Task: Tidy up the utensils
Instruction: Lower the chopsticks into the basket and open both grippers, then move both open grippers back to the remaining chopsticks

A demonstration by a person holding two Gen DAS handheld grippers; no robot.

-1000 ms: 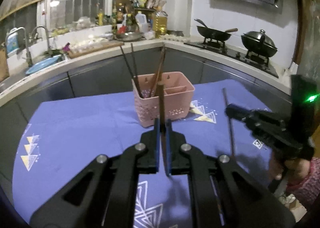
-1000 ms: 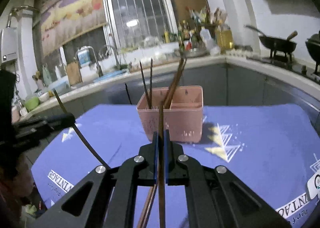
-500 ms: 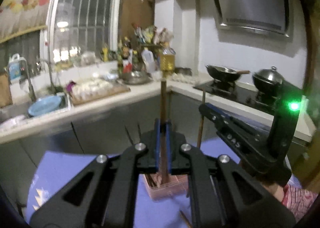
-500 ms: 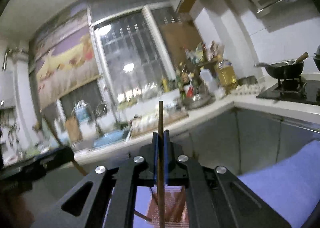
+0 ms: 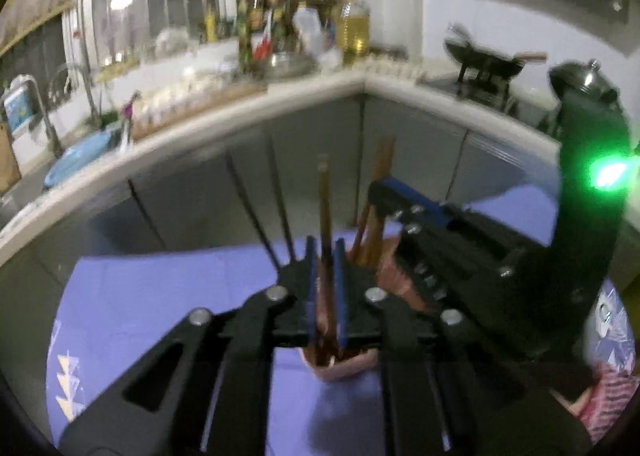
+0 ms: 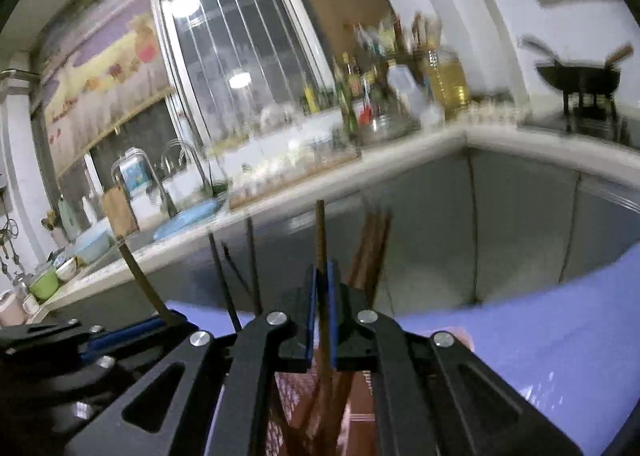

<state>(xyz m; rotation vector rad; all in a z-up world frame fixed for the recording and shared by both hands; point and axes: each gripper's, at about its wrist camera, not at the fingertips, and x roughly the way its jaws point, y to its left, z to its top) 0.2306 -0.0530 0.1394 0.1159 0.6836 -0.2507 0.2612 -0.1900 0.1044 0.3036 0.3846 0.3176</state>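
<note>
My left gripper point(image 5: 323, 256) is shut on a brown chopstick point(image 5: 323, 200) held upright, its lower end down in the pink utensil basket point(image 5: 340, 370). My right gripper point(image 6: 322, 288) is shut on another brown chopstick point(image 6: 321, 236), also upright over the pink basket point(image 6: 360, 396). Both grippers hang close together right above the basket. The right gripper also shows in the left wrist view point(image 5: 460, 248), and the left gripper shows in the right wrist view point(image 6: 132, 330) with its chopstick point(image 6: 140, 280). Brown chopsticks point(image 5: 376, 212) and black chopsticks point(image 5: 276, 232) stand in the basket.
The basket stands on a table with a purple cloth point(image 5: 160, 296). Behind runs a kitchen counter point(image 5: 200, 128) with a sink, bottles point(image 5: 280, 36) and a wok on the stove point(image 5: 488, 60). The person's sleeve point(image 5: 608, 392) is at the right.
Both grippers have tilted back downward and moved over the basket. The two held chopsticks have gone from raised in the air to standing with their lower ends in the basket.
</note>
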